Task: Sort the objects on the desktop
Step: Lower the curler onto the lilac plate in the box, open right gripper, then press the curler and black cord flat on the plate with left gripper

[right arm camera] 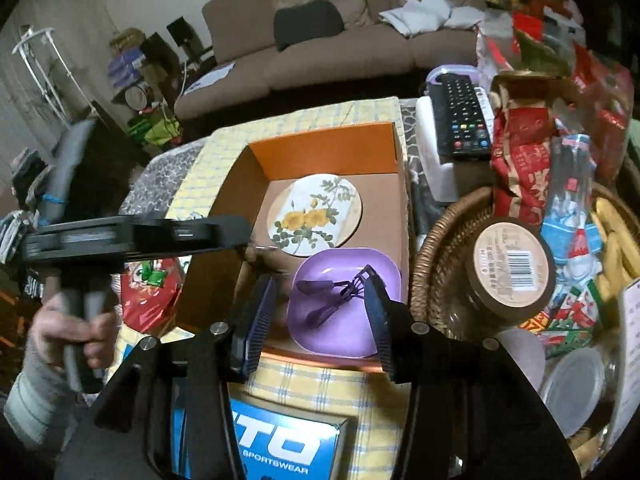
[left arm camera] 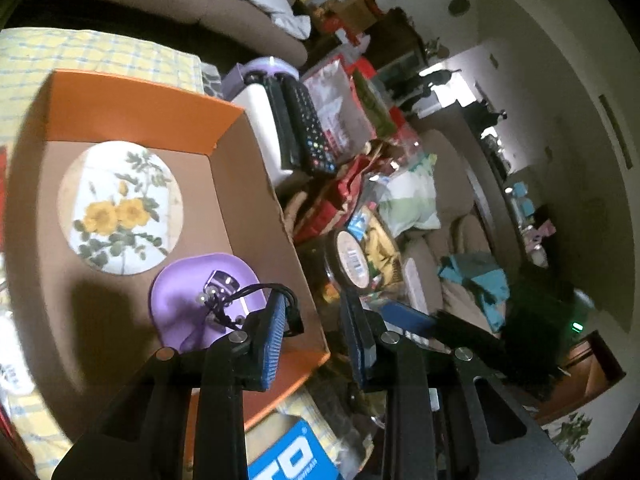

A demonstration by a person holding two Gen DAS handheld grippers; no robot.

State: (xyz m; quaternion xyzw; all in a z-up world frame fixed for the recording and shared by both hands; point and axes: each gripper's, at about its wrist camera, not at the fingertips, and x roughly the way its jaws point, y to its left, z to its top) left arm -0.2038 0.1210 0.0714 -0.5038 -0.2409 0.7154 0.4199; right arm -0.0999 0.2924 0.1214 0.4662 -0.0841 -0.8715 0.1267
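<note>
Both hand-held grippers, left (left arm camera: 314,332) and right (right arm camera: 320,320), hover spread and empty above the orange box (right arm camera: 320,144). Sorting looks partly done: the floral plate (right arm camera: 314,216), the purple dish (right arm camera: 344,304) and an eyelash curler (right arm camera: 336,296) resting in that dish already sit inside. Remote control (right arm camera: 460,116), jar (right arm camera: 508,264) and snack packets remain outside, crowded on the tabletop.

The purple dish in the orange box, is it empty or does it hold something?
Not empty. The purple dish holds a small purple eyelash curler, lying flat in it inside the orange box.
</note>
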